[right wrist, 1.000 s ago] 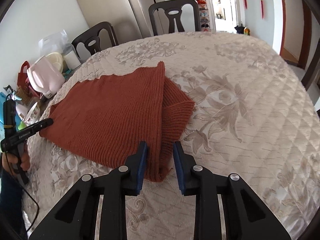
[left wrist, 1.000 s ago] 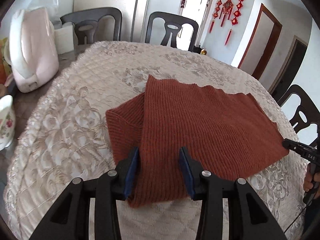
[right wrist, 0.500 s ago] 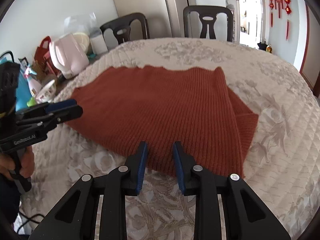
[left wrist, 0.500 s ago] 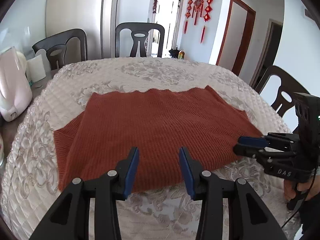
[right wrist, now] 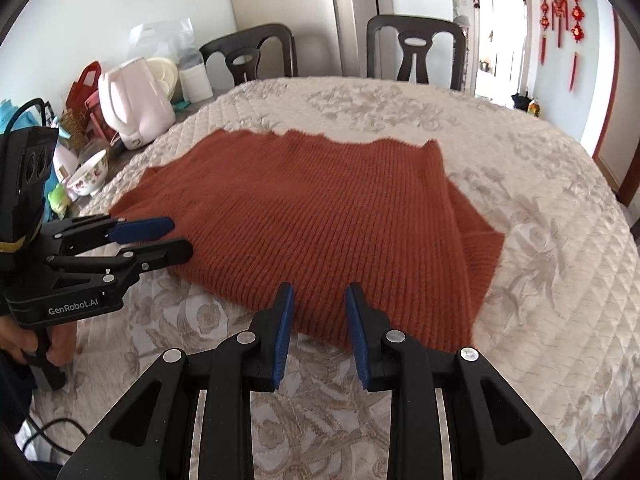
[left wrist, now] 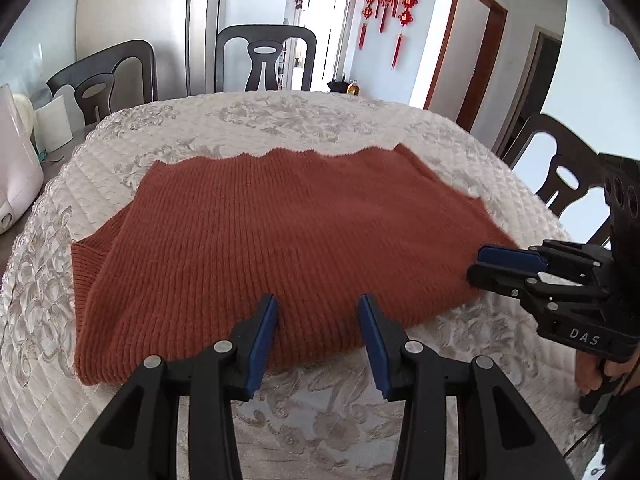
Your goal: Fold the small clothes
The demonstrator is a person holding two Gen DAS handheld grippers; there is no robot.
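Note:
A rust-coloured knit garment (left wrist: pixel 288 232) lies flat on the quilted cream tablecloth (left wrist: pixel 280 120), with a folded part sticking out at its left end. My left gripper (left wrist: pixel 318 308) hovers at the garment's near edge, open, with nothing pinched between the blue pads. The right gripper (left wrist: pixel 478 266) shows at the garment's right corner. In the right wrist view the same garment (right wrist: pixel 320 216) spreads ahead. My right gripper (right wrist: pixel 319 296) stands open over its near edge. The left gripper (right wrist: pixel 182 236) sits by the left corner, jaws apart.
A pink kettle (right wrist: pixel 132 108), a flowered bowl (right wrist: pixel 90 176) and other clutter crowd the table's left end. Dark chairs (left wrist: pixel 264 60) (right wrist: pixel 416 48) stand behind the table, another chair (left wrist: pixel 560 168) at the right. A person's hand (right wrist: pixel 24 340) holds each gripper's handle.
Both views have swung from the garment's ends round to its near long edge, so each gripper now sees the other. The jaws' gaps look the same. The garment has not moved.

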